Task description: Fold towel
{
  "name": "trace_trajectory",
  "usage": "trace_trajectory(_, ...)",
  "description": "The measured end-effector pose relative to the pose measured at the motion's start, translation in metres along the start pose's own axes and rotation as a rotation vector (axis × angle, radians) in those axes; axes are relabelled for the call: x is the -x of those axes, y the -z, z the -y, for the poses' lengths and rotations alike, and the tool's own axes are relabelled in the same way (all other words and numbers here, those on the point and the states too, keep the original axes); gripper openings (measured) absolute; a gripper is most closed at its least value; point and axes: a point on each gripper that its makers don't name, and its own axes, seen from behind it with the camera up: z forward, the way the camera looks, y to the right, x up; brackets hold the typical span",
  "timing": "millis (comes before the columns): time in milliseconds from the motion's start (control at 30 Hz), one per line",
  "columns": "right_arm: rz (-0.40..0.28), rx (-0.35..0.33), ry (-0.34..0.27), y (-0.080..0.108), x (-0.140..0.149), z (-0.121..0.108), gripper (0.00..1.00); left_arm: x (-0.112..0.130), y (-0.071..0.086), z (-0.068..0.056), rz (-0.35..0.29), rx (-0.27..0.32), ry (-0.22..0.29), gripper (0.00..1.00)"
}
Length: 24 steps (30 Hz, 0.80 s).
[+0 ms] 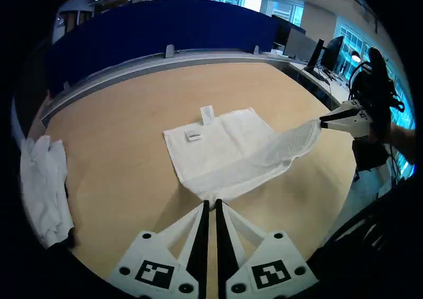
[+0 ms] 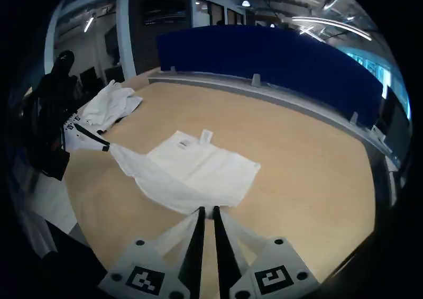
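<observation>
A white towel (image 1: 227,151) lies spread on the light wooden table (image 1: 121,119), with two small labels near its far edge. My left gripper (image 1: 211,202) is shut on the towel's near corner, which is lifted a little. Off to the right, my right gripper (image 1: 321,121), held by a hand, pinches another corner and pulls it up and taut. In the right gripper view, my right gripper (image 2: 207,210) is shut on the towel (image 2: 195,169) at its near edge. The left gripper (image 2: 106,146) holds the stretched corner at the left.
A heap of white cloth (image 1: 45,188) sits at the table's left edge, seen as the heap of cloth (image 2: 108,106) at the far left. A blue partition (image 1: 169,26) runs behind the table. Monitors (image 1: 328,53) stand at the back right.
</observation>
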Motion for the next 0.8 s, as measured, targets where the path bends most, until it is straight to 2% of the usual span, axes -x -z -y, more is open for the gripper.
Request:
trace_trajectory(267, 0.006, 0.006, -0.001, -0.012, -0.006, -0.011, 0.12, -0.014, -0.010, 0.006, -0.016, -0.004, 0.045, 0.09)
trace_trajectory(800, 0.003, 0.018, -0.018, -0.058, -0.033, -0.048, 0.12, -0.051, -0.049, 0.034, -0.043, -0.027, 0.064, 0.09)
